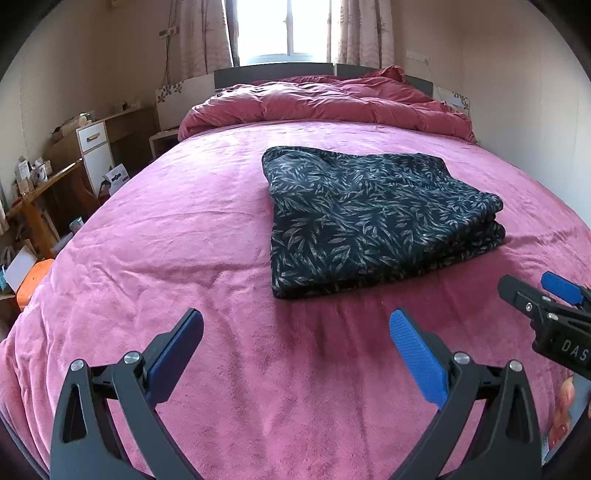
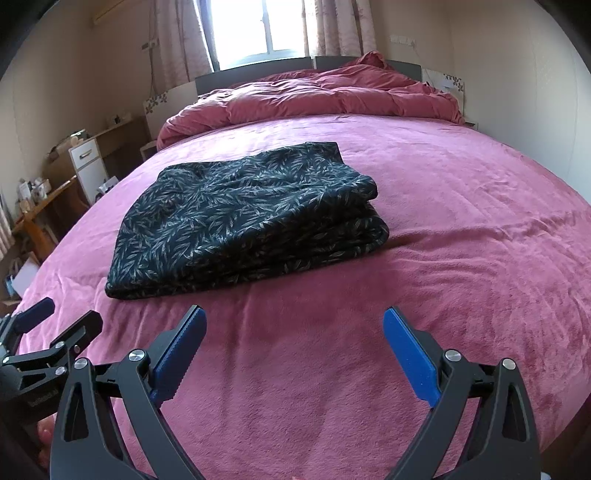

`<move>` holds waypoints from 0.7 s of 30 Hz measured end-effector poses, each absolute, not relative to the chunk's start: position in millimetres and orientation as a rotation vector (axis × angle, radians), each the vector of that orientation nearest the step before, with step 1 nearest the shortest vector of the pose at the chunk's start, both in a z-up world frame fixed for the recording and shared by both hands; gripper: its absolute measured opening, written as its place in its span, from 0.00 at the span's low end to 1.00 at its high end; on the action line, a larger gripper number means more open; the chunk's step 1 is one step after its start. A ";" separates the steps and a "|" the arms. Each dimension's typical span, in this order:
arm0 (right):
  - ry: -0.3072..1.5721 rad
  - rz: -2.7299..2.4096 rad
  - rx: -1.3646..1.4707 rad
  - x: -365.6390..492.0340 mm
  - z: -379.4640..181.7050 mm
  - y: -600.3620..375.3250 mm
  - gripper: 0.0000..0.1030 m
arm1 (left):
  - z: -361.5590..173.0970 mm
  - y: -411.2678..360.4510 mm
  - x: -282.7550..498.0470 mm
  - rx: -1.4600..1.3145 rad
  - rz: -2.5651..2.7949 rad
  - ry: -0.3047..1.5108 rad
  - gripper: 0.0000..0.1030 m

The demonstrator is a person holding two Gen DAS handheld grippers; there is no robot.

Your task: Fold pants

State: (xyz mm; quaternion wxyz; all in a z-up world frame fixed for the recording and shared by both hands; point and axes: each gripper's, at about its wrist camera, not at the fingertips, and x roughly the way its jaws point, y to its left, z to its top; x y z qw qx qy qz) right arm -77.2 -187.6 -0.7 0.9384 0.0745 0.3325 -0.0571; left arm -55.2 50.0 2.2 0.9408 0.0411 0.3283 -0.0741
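The dark pants with a pale leaf print [image 1: 373, 218] lie folded into a thick rectangle on the pink bed cover [image 1: 184, 221]. In the right wrist view the pants [image 2: 243, 218] sit ahead and to the left. My left gripper [image 1: 295, 325] is open and empty, held above the cover in front of the pants. My right gripper [image 2: 293, 321] is open and empty too, near the pants' front edge. The right gripper also shows at the right edge of the left wrist view [image 1: 532, 288], and the left gripper at the left edge of the right wrist view [image 2: 62, 317].
A crumpled red duvet [image 1: 325, 103] lies across the head of the bed under the window [image 1: 280, 29]. A wooden desk and white drawer unit [image 1: 92, 147] with clutter stand left of the bed. An orange box [image 1: 33, 280] sits on the floor at the left.
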 end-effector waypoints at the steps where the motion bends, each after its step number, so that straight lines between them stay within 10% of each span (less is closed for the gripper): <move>1: 0.680 -0.116 0.152 -77.0 -0.8 -187.8 0.93 | 2.0 50.3 -55.0 0.080 -0.153 0.673 0.98; 21: 0.688 -0.109 0.163 -76.7 -3.0 -185.8 0.93 | -2.5 49.7 -51.1 0.060 -0.151 0.704 0.98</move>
